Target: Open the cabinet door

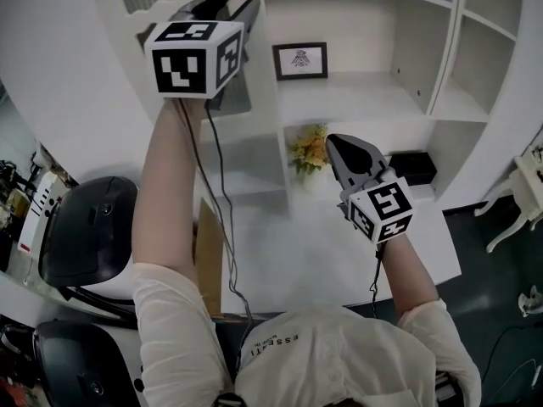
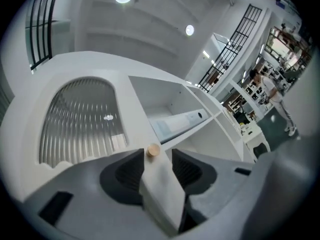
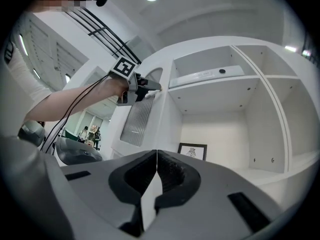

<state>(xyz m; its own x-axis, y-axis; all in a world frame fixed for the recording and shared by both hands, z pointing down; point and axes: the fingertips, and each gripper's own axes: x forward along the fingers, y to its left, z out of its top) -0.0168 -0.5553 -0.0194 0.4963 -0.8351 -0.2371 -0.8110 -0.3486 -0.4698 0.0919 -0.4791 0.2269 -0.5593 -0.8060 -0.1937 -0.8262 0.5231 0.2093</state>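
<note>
At the cabinet door (image 2: 131, 114), high on its free edge, we hold the left tongs (image 2: 158, 156) spread wide, one jaw on either side of the panel. The door's thick white edge runs straight between the two ribbed pads (image 2: 127, 176). The pad on the glass side lies against the door. Beside the other pad a thin slit of shelf shows near the tip, so we do not read a firm clamp. Just ahead of the tips, at the door's edge, sits a small round wooden knob (image 2: 153, 150), and neither jaw is closed on it. Left of that edge the door carries an arched pane of ribbed glass (image 2: 80, 124). Our left arm reaches up to the door, with a black cable (image 1: 212, 159) trailing along it.

Right of the door and lower, we carry the right tongs (image 3: 156, 154) in the air, apart from the door and aimed slightly upward. Their jaws are pressed together, tip to tip, with nothing between them.

Right of the door stand open white shelves (image 1: 458, 66), and on the shelf nearest the door stands a framed picture (image 1: 299, 60). Below the door and a little right, yellow flowers (image 1: 308, 149) stand on the white surface (image 1: 288, 261). Below the door and left, a black chair (image 1: 89, 227) sits beside that surface.
</note>
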